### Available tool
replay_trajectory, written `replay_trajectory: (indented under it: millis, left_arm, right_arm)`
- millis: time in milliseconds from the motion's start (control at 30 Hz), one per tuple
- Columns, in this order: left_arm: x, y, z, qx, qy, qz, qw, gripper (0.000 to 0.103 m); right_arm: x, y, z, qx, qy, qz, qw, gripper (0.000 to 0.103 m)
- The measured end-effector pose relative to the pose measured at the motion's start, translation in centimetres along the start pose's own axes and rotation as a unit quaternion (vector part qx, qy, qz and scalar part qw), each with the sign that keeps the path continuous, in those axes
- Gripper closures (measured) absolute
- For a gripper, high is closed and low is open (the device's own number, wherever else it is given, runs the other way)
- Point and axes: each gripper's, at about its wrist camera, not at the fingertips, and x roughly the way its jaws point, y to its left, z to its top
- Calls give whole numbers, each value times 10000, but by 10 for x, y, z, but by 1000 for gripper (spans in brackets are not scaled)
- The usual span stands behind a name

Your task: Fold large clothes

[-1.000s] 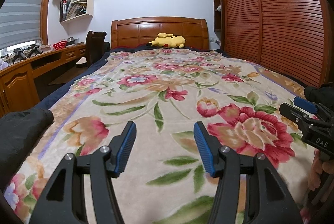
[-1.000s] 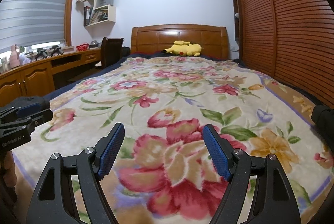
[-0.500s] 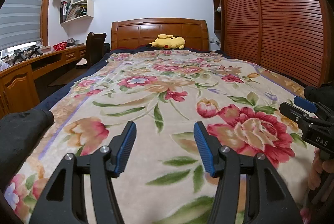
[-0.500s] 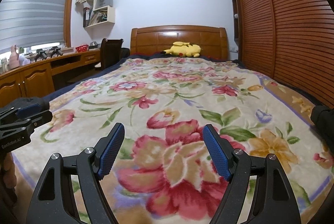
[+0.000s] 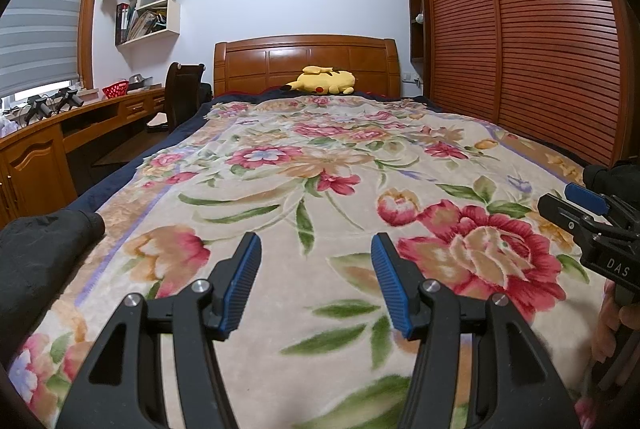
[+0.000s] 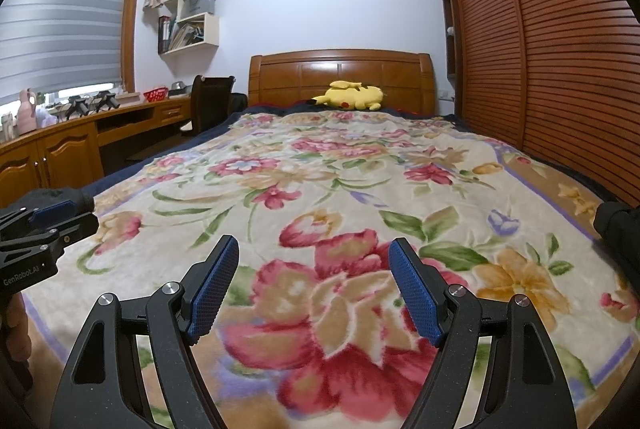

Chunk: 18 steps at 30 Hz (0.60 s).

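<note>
A dark garment (image 5: pixel 36 261) lies bunched at the near left edge of the bed, resting on the floral blanket (image 5: pixel 320 165); it is black, soft and rumpled, and only part of it shows, so what kind of clothing it is cannot be told. In the right wrist view another piece of dark fabric (image 6: pixel 618 229) sits at the blanket's right edge; whether it belongs to the same garment cannot be told.

The left gripper (image 5: pixel 316 261) hovers above the blanket with its blue pads apart and nothing between them, touching neither cloth nor blanket. The right gripper (image 6: pixel 314 261) hangs beside it, jaws spread wider, also empty.

The blanket covers the bed up to a wooden headboard (image 5: pixel 306 63), where a yellow plush toy (image 5: pixel 324 81) lies. A slatted wardrobe (image 5: pixel 520 29) stands on the right, a desk (image 5: pixel 80 125) on the left.
</note>
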Motion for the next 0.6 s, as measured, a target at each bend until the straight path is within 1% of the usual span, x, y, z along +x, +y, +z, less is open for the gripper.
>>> replay_trajectory:
  millis: [600]
  left_arm:
    - [0,0,0,3,-8,5,10000,47]
  right_arm:
    - [0,0,-1,0,-9,2,10000,24]
